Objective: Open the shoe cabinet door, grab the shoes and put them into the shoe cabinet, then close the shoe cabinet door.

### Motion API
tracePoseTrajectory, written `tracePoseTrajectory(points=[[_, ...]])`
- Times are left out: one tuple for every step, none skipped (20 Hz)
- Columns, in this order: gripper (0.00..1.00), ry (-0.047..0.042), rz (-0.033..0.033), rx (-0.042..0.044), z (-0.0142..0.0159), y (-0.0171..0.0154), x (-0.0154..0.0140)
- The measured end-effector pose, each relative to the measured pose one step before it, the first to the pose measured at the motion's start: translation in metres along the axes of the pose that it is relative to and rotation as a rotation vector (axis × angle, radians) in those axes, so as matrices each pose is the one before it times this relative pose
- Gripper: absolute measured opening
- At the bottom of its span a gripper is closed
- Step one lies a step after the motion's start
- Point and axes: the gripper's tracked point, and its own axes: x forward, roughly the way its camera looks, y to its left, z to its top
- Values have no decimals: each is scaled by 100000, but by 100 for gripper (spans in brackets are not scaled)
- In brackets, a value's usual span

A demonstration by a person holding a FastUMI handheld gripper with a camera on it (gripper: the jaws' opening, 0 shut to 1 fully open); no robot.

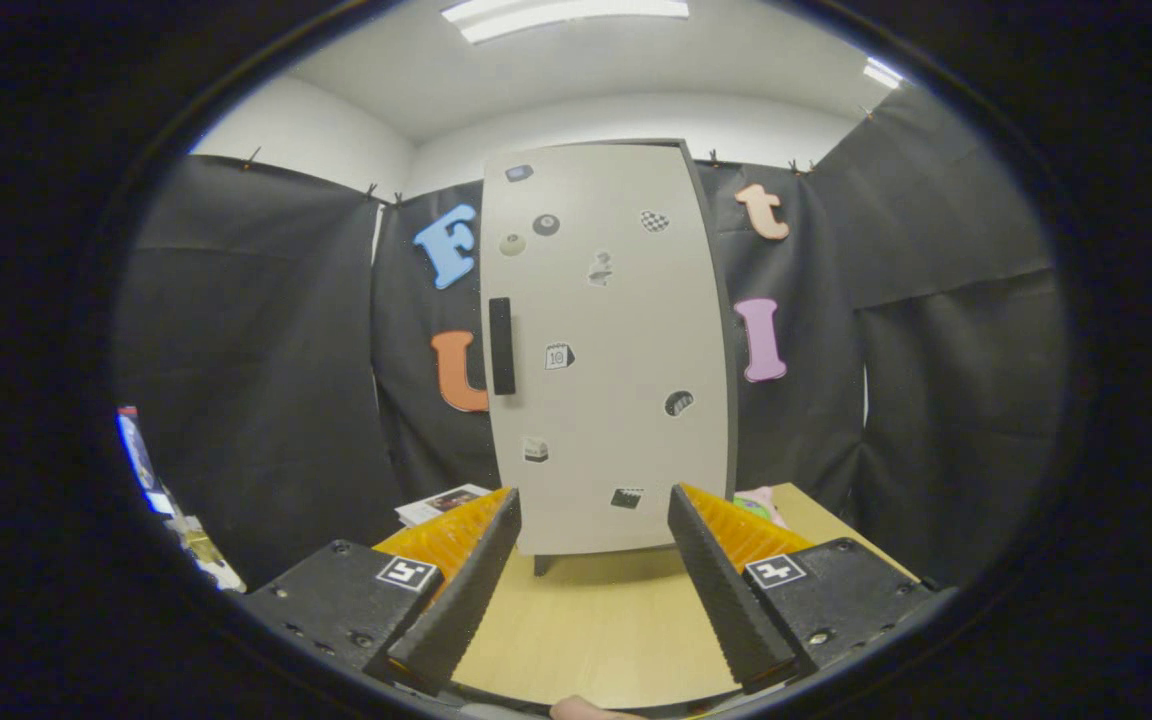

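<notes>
Claw (591,520) wide, holding nothing, fingers over the counter (586,620) | booklet (441,502) beyond left finger | shoe cabinet (608,350) upright ahead, door shut, handle (502,345) at left edge | pink item (761,500) beyond right finger

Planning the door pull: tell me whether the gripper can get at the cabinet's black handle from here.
Probably yes. The gripper is open with nothing between its fingers, the handle stands exposed on the closed door beyond them, and only bare table lies between.
</notes>
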Motion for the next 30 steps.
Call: tracePoseTrajectory(points=[[97,-678,-311,-317,115,-21,-31],[97,-601,-417,-500,165,-25,-96],[97,-767,-682,-492,45,-196,-213],[97,-985,-166,-318,267,-77,-138],[97,-1148,-680,237,283,-196,-134],[97,-1053,-819,284,208,-314,-201],[97,-753,-227,101,233,-132,-113],[97,-846,-347,458,246,-74,-95],[97,-677,-146,37,121,-30,-230],[97,-884,295,-223,255,53,-174],[97,-1415,-262,-394,312,-38,-173],[97,-1996,-1242,-576,436,-223,-210],[97,-1889,-935,-1257,409,-234,-264],[97,-1172,-308,-1836,255,-91,-225],[97,-569,-464,-1286,-22,-27,-209],[97,319,264,-326,-166,93,-126],[97,586,1094,399,-135,239,-74],[97,847,1115,557,-126,210,-7],[97,550,315,560,-105,5,1],[97,485,75,108,-9,-45,-2],[97,502,-177,92,-80,-75,-11],[97,244,-206,292,-64,-79,62],[97,0,77,367,-26,22,56],[97,-109,142,358,-37,88,44],[97,-193,176,465,12,34,45],[97,-65,391,384,-109,30,106],[97,-72,514,363,-143,54,68],[97,358,177,185,-172,-135,172],[97,120,241,222,-96,-120,99],[97,207,151,7,-118,-94,30]])
